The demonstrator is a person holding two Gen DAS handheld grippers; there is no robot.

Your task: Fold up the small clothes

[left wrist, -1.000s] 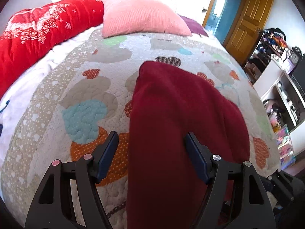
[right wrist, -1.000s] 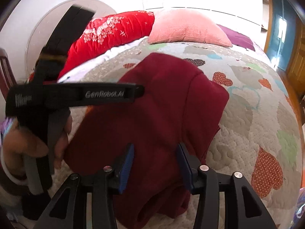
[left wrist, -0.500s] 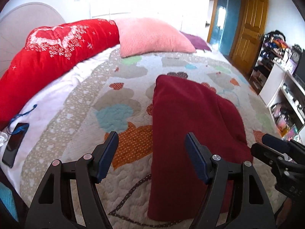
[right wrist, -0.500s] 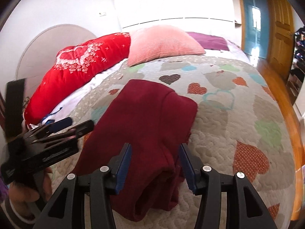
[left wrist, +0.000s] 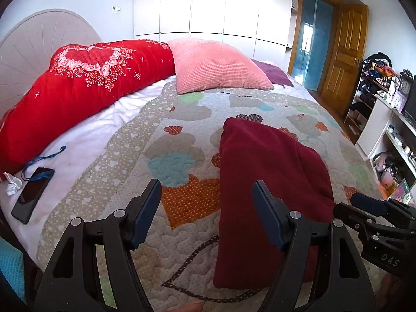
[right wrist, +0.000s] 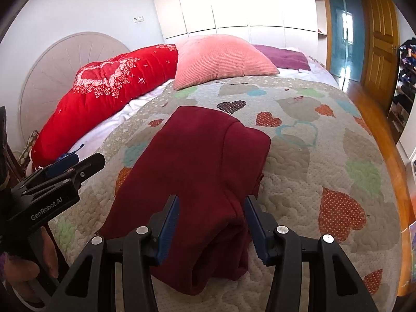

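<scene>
Left gripper point(left wrist: 206, 212) fingers spread apart, holding nothing, above the quilt point(left wrist: 182, 195). Dark red garment point(left wrist: 265, 182) lies folded on the quilt, ahead of and partly behind the left gripper's right finger point(left wrist: 267, 218); the gap between the fingers shows mostly quilt.

Right gripper point(right wrist: 212, 227) fingers also spread, nothing held. Garment point(right wrist: 197, 176) lies ahead of and between the right gripper's fingers, its near bunched edge under them; whether the fingers touch the cloth can't be told. A folded-over layer sits on the garment's right side.

Left gripper body shows at the left edge of the right wrist view point(right wrist: 52, 182), to the left of the garment; right gripper shows at the right edge of the left wrist view point(left wrist: 377, 223).

Beyond the fingers: pink pillow point(left wrist: 218, 67), red bolster point(left wrist: 85, 83), purple cloth point(right wrist: 283, 57). Phone point(left wrist: 32, 195) lies on the white sheet point(left wrist: 78, 153), far left of the left fingers.
</scene>
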